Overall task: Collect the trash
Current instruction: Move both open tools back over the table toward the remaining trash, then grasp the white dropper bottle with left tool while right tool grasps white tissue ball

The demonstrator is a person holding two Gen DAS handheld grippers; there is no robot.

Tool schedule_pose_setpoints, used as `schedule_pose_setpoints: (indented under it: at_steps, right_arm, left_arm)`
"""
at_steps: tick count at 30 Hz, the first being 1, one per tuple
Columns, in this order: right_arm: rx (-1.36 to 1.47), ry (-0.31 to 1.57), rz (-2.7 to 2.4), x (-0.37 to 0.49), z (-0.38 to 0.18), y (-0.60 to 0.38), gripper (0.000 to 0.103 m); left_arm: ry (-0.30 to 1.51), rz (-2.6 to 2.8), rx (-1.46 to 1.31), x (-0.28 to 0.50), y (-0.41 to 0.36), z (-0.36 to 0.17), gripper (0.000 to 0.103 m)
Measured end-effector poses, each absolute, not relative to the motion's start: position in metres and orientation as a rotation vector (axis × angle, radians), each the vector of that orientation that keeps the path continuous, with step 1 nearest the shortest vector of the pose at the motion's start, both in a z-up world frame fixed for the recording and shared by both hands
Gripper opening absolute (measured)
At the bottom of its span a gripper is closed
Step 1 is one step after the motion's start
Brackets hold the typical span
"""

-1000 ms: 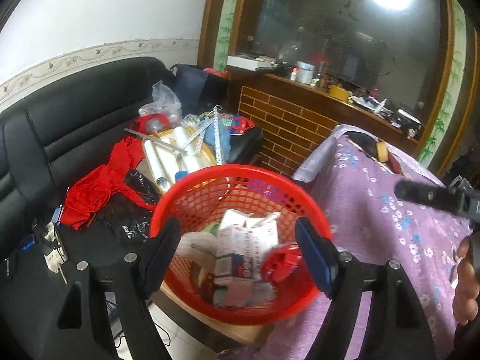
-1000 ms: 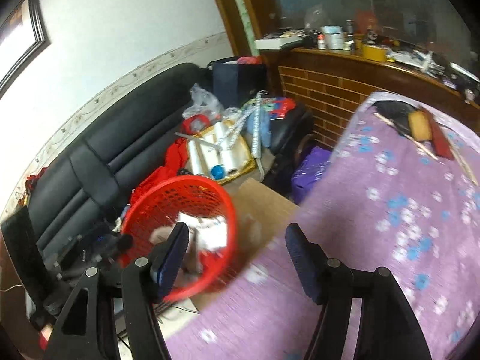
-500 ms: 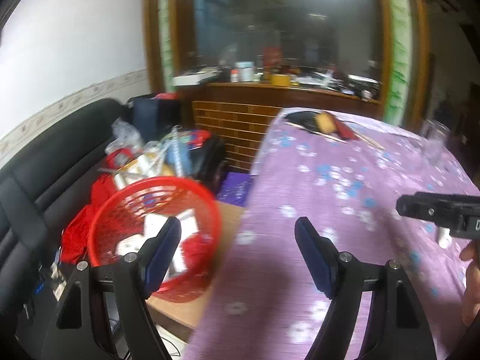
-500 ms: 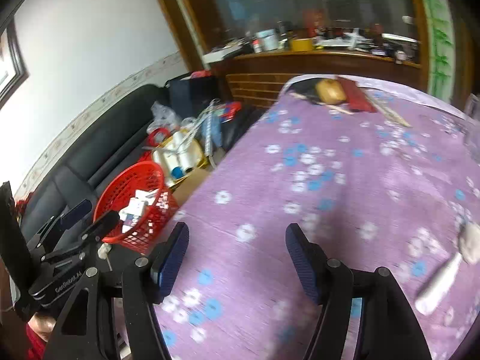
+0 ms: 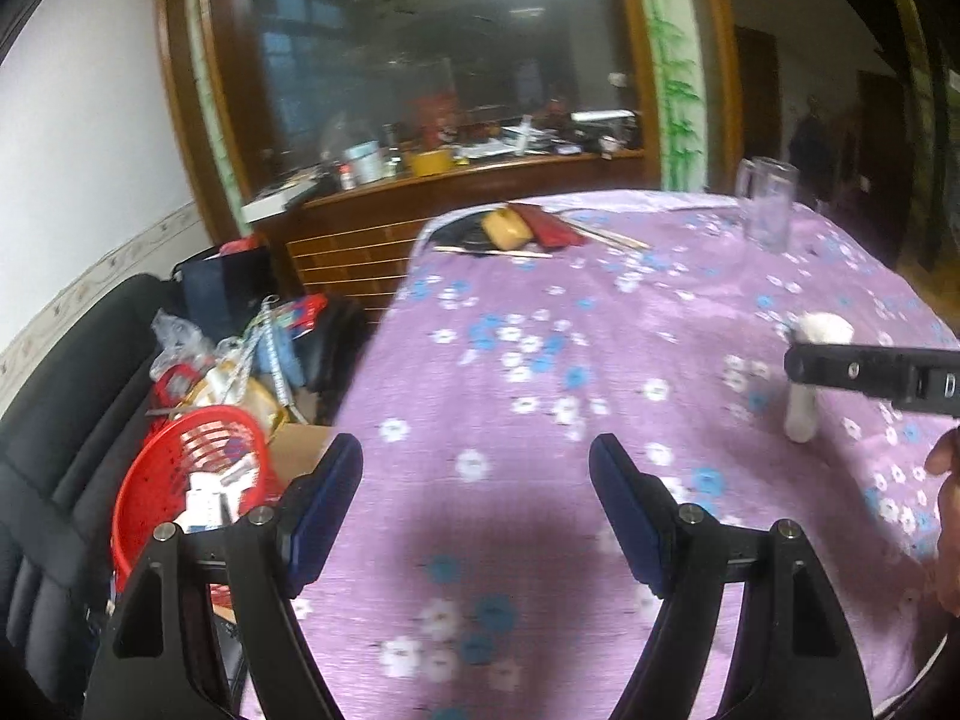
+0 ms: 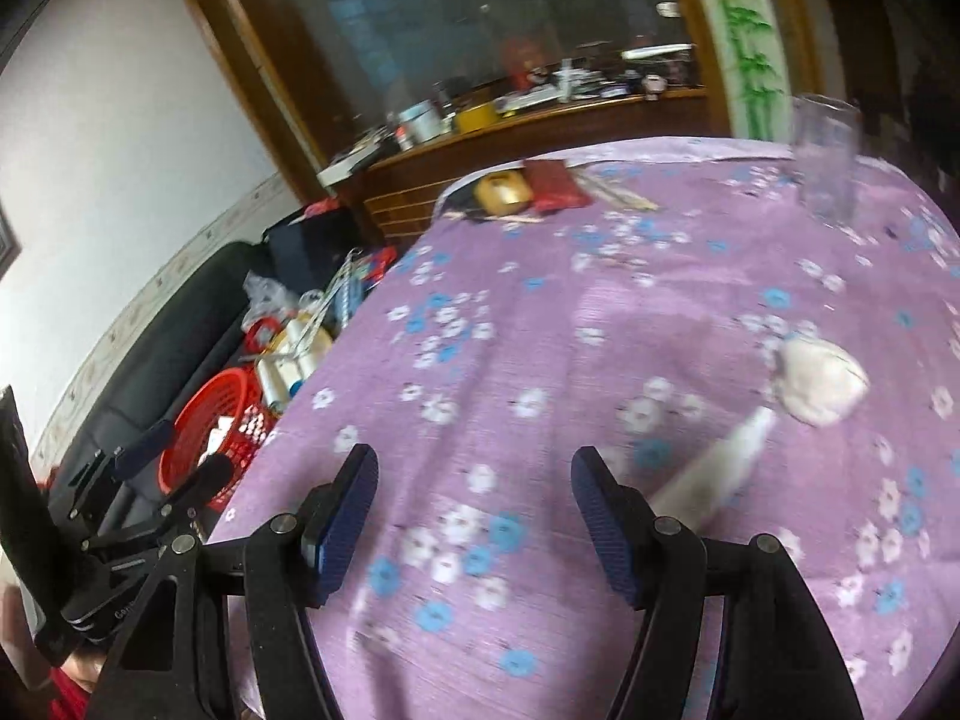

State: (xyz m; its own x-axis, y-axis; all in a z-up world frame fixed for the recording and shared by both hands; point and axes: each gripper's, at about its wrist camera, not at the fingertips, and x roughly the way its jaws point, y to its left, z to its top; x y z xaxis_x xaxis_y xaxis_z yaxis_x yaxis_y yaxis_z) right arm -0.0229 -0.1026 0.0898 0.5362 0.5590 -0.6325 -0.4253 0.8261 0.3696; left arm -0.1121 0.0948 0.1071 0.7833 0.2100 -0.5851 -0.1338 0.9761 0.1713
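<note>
A red mesh basket (image 5: 186, 480) holding paper trash stands beside the table's left edge; it also shows in the right wrist view (image 6: 207, 426). A crumpled white wad (image 6: 819, 381) and a white tube (image 6: 714, 474) lie on the purple flowered tablecloth (image 6: 600, 312), ahead and to the right of my right gripper (image 6: 474, 486), which is open and empty. In the left wrist view the wad (image 5: 822, 327) and the tube (image 5: 801, 414) lie at the right, partly behind the right gripper's finger. My left gripper (image 5: 477, 474) is open and empty over the cloth.
A glass mug (image 5: 768, 204) stands at the table's far right. A yellow block (image 5: 507, 228), a red box (image 5: 549, 228) and sticks lie at the far edge. A black sofa (image 5: 66, 396) with clutter is at the left, a wooden counter (image 5: 456, 180) behind.
Both grippers swung right, away from the red basket and over the purple table. The white wad and tube have come closer in the right wrist view.
</note>
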Motion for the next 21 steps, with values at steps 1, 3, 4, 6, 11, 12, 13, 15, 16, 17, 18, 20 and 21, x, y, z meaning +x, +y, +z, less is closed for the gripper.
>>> schedule_pose_setpoints:
  at_steps: [1, 3, 4, 6, 11, 12, 13, 15, 16, 17, 18, 20, 21]
  right_arm:
    - [0.193, 0.814, 0.576, -0.023, 0.089, -0.114, 0.072]
    - [0.211, 0.81, 0.55, -0.021, 0.09, -0.133, 0.072]
    - [0.218, 0.808, 0.531, -0.02, 0.089, -0.143, 0.072]
    - [0.234, 0.804, 0.486, -0.018, 0.09, -0.167, 0.072]
    - [0.295, 0.796, 0.37, -0.009, 0.092, -0.227, 0.071]
    - [0.307, 0.799, 0.35, -0.006, 0.091, -0.236, 0.071]
    - [0.322, 0.806, 0.324, -0.002, 0.09, -0.247, 0.071]
    - [0.352, 0.82, 0.285, 0.006, 0.09, -0.263, 0.071]
    - [0.37, 0.826, 0.273, 0.009, 0.089, -0.269, 0.071]
    - [0.387, 0.832, 0.266, 0.012, 0.087, -0.276, 0.071]
    - [0.404, 0.836, 0.26, 0.014, 0.086, -0.281, 0.071]
    - [0.424, 0.852, 0.243, 0.02, 0.082, -0.288, 0.071]
    - [0.43, 0.86, 0.237, 0.022, 0.079, -0.291, 0.071]
  left_arm:
    - [0.656, 0.167, 0.129, -0.109, 0.086, 0.105, 0.077]
    - [0.682, 0.128, 0.134, -0.101, 0.073, 0.101, 0.077]
    - [0.701, 0.096, 0.135, -0.096, 0.063, 0.098, 0.077]
    - [0.724, 0.05, 0.143, -0.088, 0.049, 0.095, 0.077]
    - [0.766, -0.053, 0.167, -0.068, 0.012, 0.091, 0.077]
    - [0.781, -0.081, 0.17, -0.063, 0.004, 0.09, 0.077]
    - [0.804, -0.13, 0.175, -0.053, -0.007, 0.089, 0.077]
    - [0.835, -0.188, 0.185, -0.04, -0.024, 0.087, 0.077]
    - [0.858, -0.216, 0.195, -0.028, -0.037, 0.083, 0.077]
    - [0.878, -0.234, 0.198, -0.02, -0.045, 0.081, 0.077]
    - [0.9, -0.255, 0.197, -0.011, -0.054, 0.077, 0.077]
    - [0.934, -0.284, 0.184, 0.007, -0.069, 0.066, 0.075]
    - [0.954, -0.288, 0.183, 0.016, -0.076, 0.058, 0.069]
